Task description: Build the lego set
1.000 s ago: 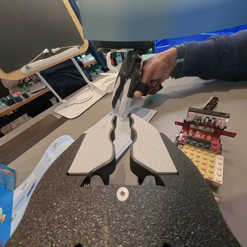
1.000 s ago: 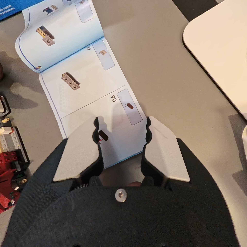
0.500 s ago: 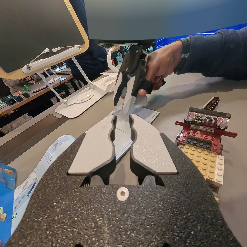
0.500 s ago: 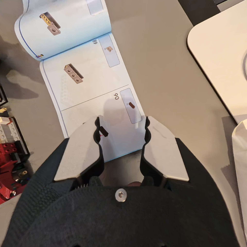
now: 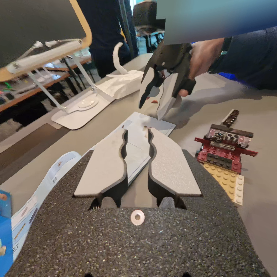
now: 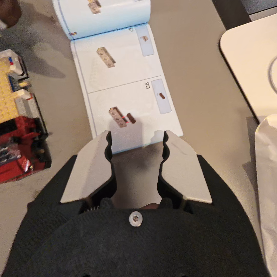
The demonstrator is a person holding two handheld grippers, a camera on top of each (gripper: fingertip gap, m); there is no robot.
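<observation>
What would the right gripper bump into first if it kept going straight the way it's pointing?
Probably the open instruction booklet. The right gripper, jaws wide and empty, points down at its near page on the table. How far above it hangs is hard to judge.

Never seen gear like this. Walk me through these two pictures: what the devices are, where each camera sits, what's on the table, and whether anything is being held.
No robot arm here: a person holds a two-finger gripper in each hand, and each gripper carries a camera looking along its fingers. One picture looks out from the left gripper, the other from the right gripper. The left view also shows the right gripper farther off, in the person's hand. Both grippers are open and hold nothing. On the grey table lie an open instruction booklet, a partly built brick model, a white stand base and a crumpled white paper bag.
</observation>
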